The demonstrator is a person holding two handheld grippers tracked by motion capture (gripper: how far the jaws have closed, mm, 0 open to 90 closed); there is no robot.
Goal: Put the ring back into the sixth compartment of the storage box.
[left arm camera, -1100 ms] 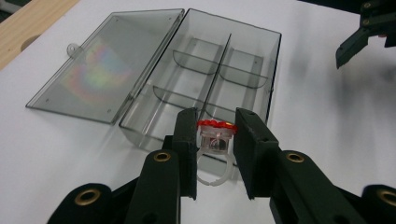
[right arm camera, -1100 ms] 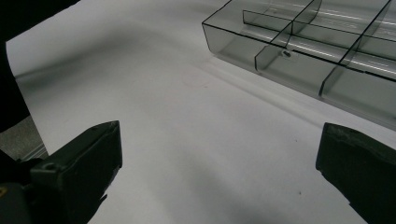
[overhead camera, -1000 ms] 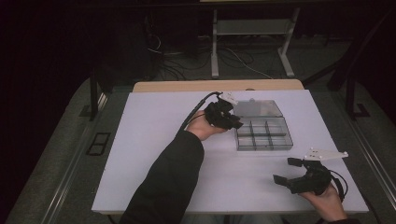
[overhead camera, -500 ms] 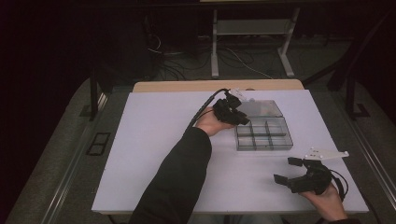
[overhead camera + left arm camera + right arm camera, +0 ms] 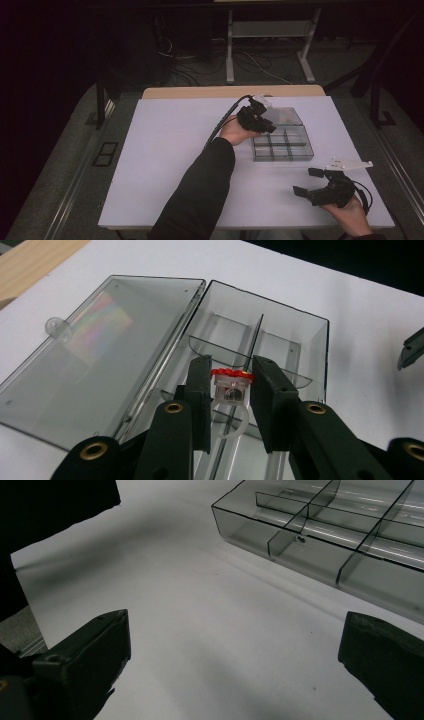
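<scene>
The left tool is clamped on a small clear plastic ring with a red beaded top; its two black jaws press the ring's square head from either side, and the clear band hangs down between them. The ring is held above the smoky transparent plastic compartment box, over the middle divider, though whether it sits over one cell or straddles the wall is hard to tell from this angle. The box's hinged clear lid lies flat open on the white tabletop, its far edge close to the bare wooden strip at the tabletop's back.

In the high view the left tool hovers at the box's left rear corner, the dark-sleeved forearm crossing the middle of the tabletop. A wide bare stretch of white surface lies to the left of the arm, reaching the left and front edges.

The right tool rests low near the front right corner of the tabletop, its jaws spread wide apart with nothing between them. In the right gripper view bare tabletop lies between the jaws, and the box's near wall stands ahead, well apart from them.
</scene>
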